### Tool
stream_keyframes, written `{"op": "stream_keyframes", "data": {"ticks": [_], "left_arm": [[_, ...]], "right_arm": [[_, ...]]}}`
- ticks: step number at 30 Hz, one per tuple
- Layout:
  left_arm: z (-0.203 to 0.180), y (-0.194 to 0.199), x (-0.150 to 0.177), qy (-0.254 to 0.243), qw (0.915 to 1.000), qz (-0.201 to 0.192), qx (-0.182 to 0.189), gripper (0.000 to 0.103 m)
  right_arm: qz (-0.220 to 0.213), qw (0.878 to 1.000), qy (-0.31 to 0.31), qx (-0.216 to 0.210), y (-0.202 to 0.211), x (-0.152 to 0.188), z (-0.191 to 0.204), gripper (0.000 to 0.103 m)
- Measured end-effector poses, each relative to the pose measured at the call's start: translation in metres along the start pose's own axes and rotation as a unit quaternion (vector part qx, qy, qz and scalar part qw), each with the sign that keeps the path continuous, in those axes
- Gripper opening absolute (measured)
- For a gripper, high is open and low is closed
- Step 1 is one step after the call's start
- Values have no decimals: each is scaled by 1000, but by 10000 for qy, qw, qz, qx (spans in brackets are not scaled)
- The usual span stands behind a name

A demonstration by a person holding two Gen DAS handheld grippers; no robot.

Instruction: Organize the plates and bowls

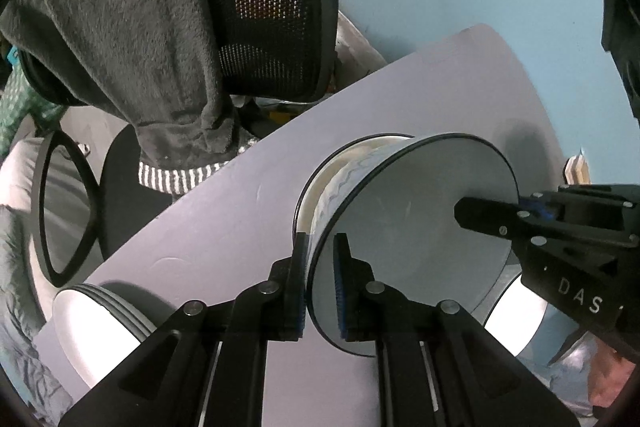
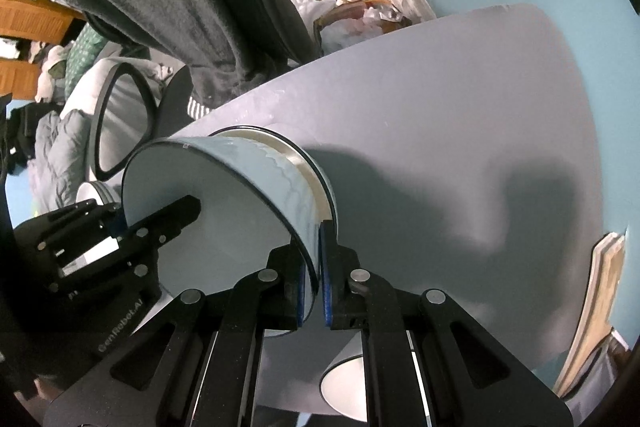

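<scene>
Item: pale blue bowl, black-rimmed, above the white table, over a cream bowl.
Left gripper: fingers pinch its rim at 6 o'clock, one pad inside, one outside.
Right gripper: likewise pinching the opposite rim.
Adjacent: plate stack at 8 o'clock in the left view; another dish below the right fingers.

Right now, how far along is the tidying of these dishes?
Midway. Done: a white black-rimmed plate stack sits on the grey table. In hand: both the left gripper and right gripper clamp the rim of a pale blue black-rimmed bowl, apparently nested with others. Left: setting it down; another white dish waits nearby.
</scene>
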State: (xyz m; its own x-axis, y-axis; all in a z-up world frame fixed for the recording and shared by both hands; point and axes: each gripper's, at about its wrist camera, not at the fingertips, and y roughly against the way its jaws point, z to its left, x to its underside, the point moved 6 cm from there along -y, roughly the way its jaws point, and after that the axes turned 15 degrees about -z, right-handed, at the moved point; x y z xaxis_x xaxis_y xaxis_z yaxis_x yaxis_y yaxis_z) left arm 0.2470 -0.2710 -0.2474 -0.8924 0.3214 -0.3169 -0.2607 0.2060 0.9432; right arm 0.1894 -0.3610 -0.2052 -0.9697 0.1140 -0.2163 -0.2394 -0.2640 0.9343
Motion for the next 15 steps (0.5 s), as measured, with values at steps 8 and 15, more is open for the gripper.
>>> {"op": "stream_keyframes", "data": {"ticks": [8,15], "left_arm": [[8,5,-5,-206,9994,-99,-249,25],[9,20,-5,-291,9986,-267,-365,25]], "right_arm": [[-151,9998,-45,74,10,-4,0,14],[-365,9990,132,222,24,-3,4,14]]}}
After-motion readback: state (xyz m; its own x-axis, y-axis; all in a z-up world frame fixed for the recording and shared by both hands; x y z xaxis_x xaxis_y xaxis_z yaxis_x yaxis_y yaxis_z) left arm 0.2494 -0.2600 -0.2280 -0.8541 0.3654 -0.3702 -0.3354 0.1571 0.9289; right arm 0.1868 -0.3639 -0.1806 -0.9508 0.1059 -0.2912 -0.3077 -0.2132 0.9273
